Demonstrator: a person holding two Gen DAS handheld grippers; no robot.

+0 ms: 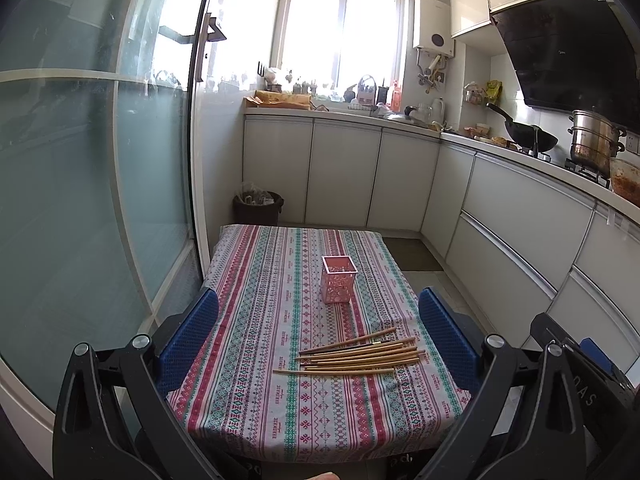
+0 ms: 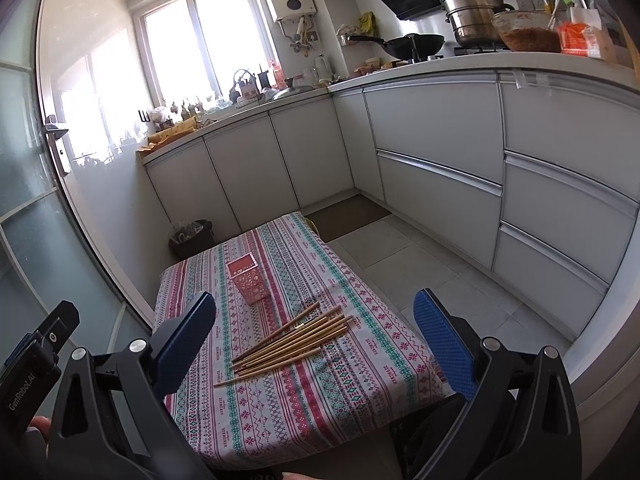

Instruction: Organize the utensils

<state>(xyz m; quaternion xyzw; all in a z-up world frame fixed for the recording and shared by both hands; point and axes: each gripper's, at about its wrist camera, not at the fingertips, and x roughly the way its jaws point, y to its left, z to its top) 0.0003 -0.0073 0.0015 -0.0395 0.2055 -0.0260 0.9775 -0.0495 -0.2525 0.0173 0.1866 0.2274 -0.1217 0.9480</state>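
Several wooden chopsticks lie in a loose pile on the patterned tablecloth, near its front right part. Behind them stands a pink perforated square holder, upright, nothing visible inside. My left gripper hangs open above the near half of the table, its blue pads wide apart and holding nothing. My right gripper is open too, held above the table's near right side, pads empty. The other gripper's body shows at the right edge of the left wrist view.
A glass sliding door runs along the table's left side. White kitchen cabinets line the back and right, with a wok and steel pot on the counter. A dark waste bin sits beyond the table. Tiled floor lies to the right.
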